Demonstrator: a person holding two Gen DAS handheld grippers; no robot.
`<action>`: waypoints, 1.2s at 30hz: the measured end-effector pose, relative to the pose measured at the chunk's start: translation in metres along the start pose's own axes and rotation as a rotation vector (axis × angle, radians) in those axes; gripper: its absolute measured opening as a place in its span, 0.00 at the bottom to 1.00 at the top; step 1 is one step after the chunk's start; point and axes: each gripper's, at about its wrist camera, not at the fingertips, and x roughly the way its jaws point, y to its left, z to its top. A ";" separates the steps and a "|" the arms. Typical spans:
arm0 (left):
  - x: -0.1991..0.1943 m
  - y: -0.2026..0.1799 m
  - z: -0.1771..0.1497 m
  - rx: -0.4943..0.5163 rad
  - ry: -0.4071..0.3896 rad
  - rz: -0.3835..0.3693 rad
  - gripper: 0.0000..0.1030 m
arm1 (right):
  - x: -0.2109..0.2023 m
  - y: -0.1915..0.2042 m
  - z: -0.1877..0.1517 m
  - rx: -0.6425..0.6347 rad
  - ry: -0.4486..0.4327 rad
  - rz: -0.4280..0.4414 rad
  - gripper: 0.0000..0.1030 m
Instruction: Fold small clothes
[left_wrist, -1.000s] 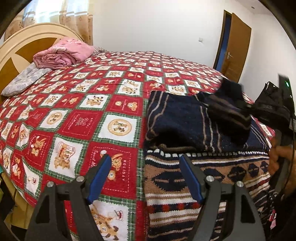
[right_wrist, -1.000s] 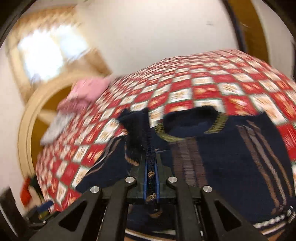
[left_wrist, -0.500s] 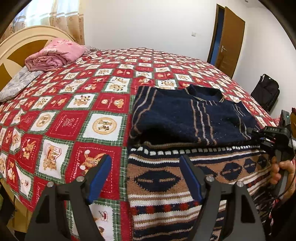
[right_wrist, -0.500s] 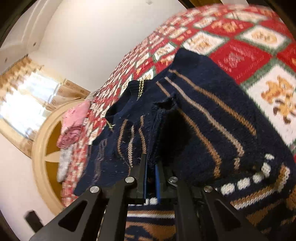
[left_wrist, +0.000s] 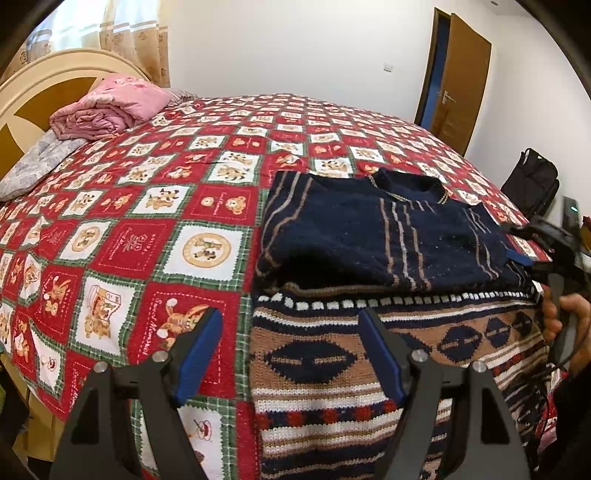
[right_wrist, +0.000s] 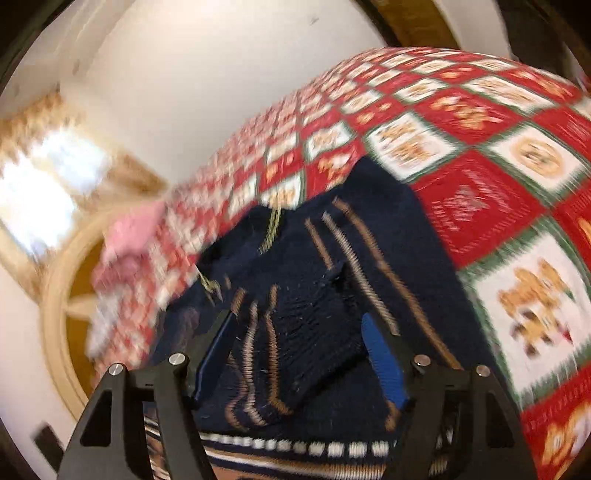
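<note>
A small navy sweater (left_wrist: 384, 236) with tan stripes and a patterned brown, white and red hem lies on the bed, both sleeves folded in over its chest. My left gripper (left_wrist: 288, 354) hovers open over the sweater's lower left edge with nothing between its blue pads. My right gripper (right_wrist: 299, 354) has its jaws opening; the folded sleeve cuff (right_wrist: 325, 325) lies loose between them on the sweater (right_wrist: 369, 258), and no pad presses on it. In the left wrist view the right gripper (left_wrist: 524, 254) sits at the sweater's right edge, held by a hand (left_wrist: 569, 321).
The bed carries a red, white and green patchwork quilt (left_wrist: 147, 236). A folded pink blanket (left_wrist: 107, 107) and a grey pillow (left_wrist: 37, 166) lie by the headboard (left_wrist: 40, 85). A black bag (left_wrist: 532, 181) stands on the floor at right, near a brown door (left_wrist: 461, 77).
My right gripper carried the sleeve across the sweater's chest, lowered it and opened, so the sleeve now lies folded on the sweater. The left gripper stayed open in place.
</note>
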 end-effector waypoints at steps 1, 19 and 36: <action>-0.001 0.000 0.000 0.002 -0.002 0.002 0.76 | 0.011 0.005 0.001 -0.037 0.024 -0.051 0.62; -0.001 0.010 0.002 -0.035 -0.004 0.031 0.76 | 0.002 0.058 -0.006 -0.564 -0.109 -0.426 0.14; 0.017 0.005 0.015 0.015 -0.017 0.086 0.76 | -0.049 0.008 -0.006 -0.321 -0.205 -0.439 0.44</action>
